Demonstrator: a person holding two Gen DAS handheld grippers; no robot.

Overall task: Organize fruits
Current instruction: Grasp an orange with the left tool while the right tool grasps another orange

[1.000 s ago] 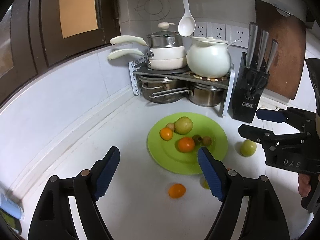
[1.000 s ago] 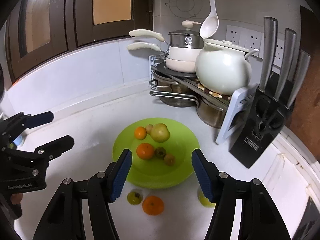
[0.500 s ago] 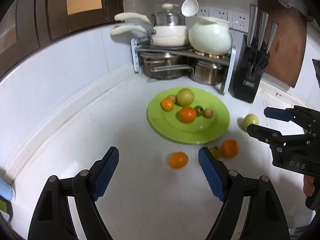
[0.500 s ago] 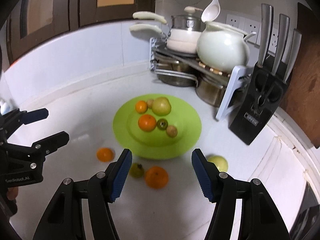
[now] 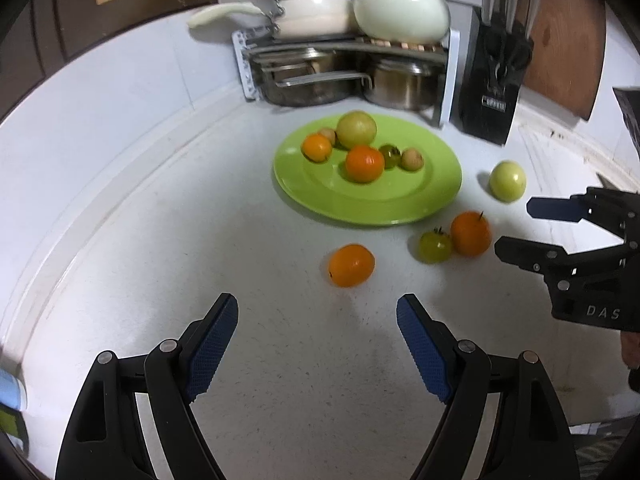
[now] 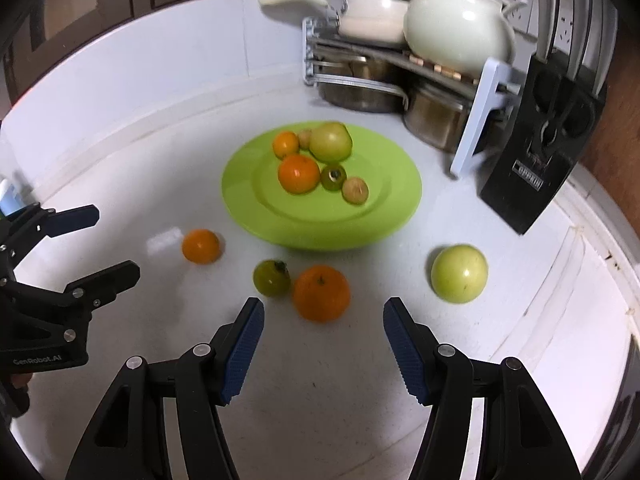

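I'm seeing both tongs gaping, holding nothing: left tongs (image 5: 316, 316) facing the small orange (image 5: 351, 265), right tongs (image 6: 323, 320) just near of the big orange (image 6: 321, 293) on the counter (image 6: 320, 380).

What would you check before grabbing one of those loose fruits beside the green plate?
1. Left gripper open and empty: ok.
2. Right gripper open and empty: ok.
3. Big orange lined up ahead of the right gripper: ok.
4. Big orange clear of neighbours: not ok, the green tomato touches or nearly touches it.
5. Room left on the green plate: ok.
6. Small orange ahead of the left gripper: ok.
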